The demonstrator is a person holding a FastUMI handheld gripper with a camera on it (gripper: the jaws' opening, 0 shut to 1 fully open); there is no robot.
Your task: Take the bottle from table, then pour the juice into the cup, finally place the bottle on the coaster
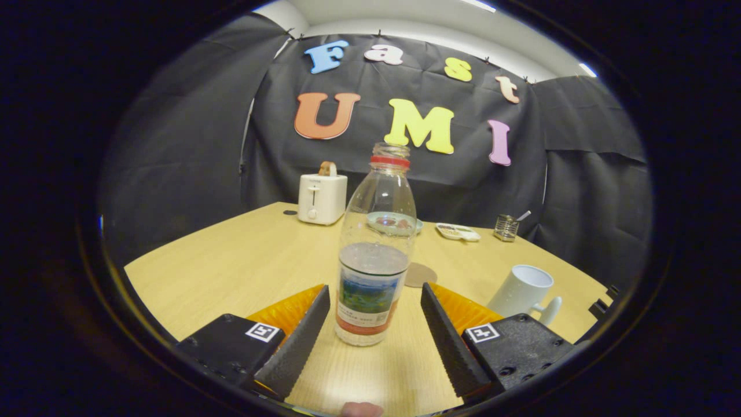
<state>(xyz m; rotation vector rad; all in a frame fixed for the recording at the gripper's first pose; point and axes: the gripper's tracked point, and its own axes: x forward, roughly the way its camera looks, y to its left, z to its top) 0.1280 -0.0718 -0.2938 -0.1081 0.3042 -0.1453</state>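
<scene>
Two fingers [375,327] spread wide, touching nothing, uncapped bottle [375,249] upright on the counter [231,272] between them, coaster [419,274] partly hidden behind bottle, cup [524,294] right of bottle.
</scene>
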